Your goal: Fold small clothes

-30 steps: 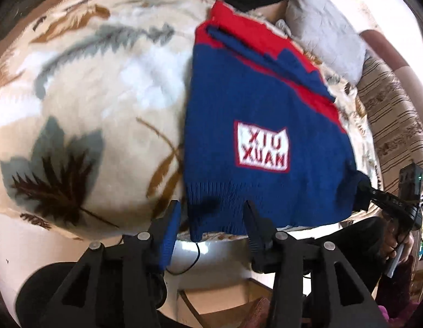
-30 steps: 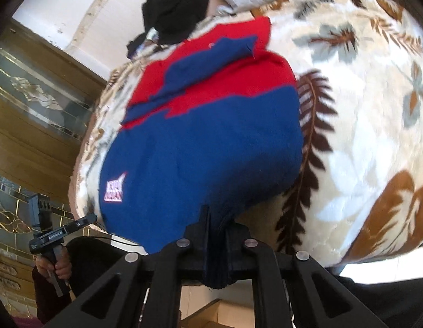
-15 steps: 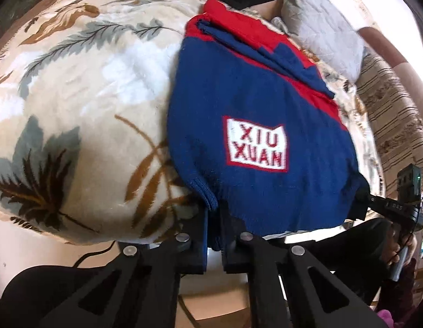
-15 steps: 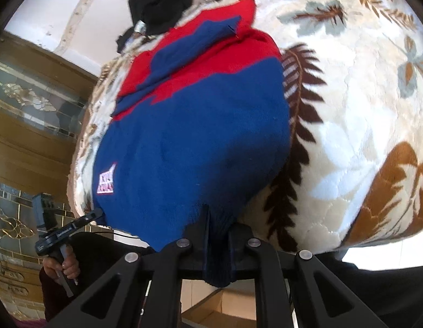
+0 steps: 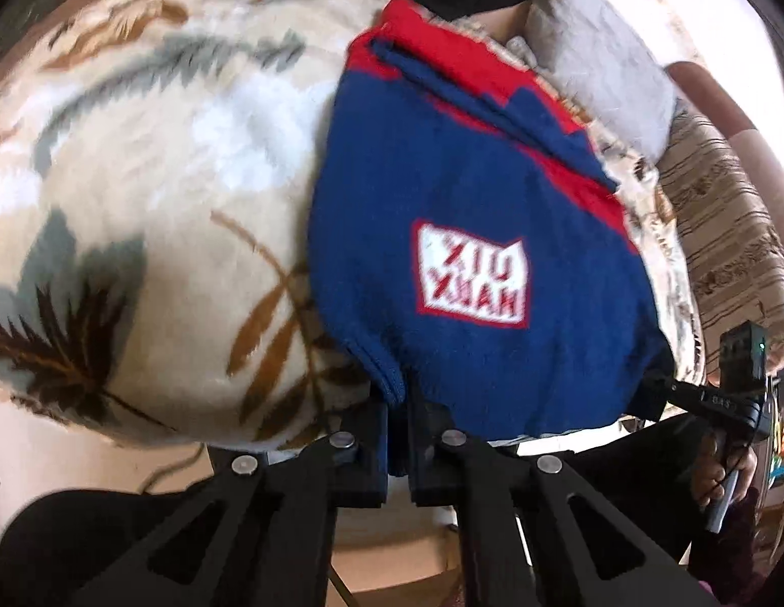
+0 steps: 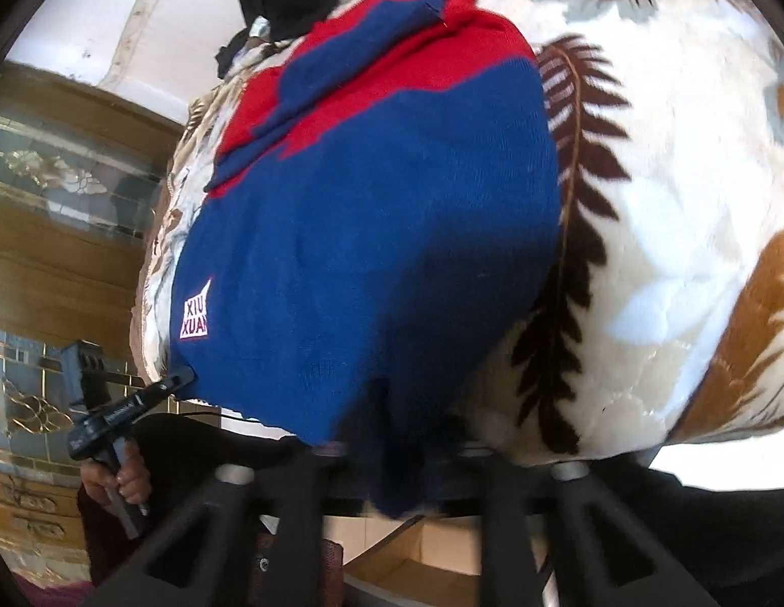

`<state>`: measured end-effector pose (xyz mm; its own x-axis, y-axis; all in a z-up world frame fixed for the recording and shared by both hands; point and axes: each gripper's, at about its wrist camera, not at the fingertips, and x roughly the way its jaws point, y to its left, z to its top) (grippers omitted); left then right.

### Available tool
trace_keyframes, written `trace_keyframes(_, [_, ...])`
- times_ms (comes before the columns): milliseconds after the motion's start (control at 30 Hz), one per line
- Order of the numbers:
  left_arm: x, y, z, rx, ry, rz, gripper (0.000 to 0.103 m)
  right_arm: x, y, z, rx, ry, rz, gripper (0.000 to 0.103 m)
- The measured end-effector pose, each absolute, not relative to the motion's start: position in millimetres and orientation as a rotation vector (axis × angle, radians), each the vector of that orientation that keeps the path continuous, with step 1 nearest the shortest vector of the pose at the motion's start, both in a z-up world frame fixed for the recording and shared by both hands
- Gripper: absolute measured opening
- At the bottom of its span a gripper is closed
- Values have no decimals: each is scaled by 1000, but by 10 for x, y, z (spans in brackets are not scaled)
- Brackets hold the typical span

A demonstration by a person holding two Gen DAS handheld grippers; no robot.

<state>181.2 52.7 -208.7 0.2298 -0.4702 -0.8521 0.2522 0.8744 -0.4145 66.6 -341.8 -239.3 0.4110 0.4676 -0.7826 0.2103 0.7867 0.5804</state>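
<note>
Left wrist view: the left gripper has its jaws pinching the hem of the blue-and-red sweater, which lies on the floral blanket.

Right wrist view: the right gripper's jaws pinch the hem's other corner. Uneven lifting could skew the fold.

- Sweater: I note matt ribbed knit, blue and red.
- Blanket: plush fleece, soft nap.
- Gripper fingers: matt black plastic.

Sweater on leaf-print blanket
</note>
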Motion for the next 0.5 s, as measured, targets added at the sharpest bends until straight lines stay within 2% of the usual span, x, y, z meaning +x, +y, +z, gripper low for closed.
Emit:
trace_keyframes(233, [1953,631,-1527,-290,1122,-605,5,801,-3518,-1932,687,1034,239,10])
trace_keyframes(500, [2760,481,-879,-310,989,-637,5,1441,-3922,-1348,682,860,193,10])
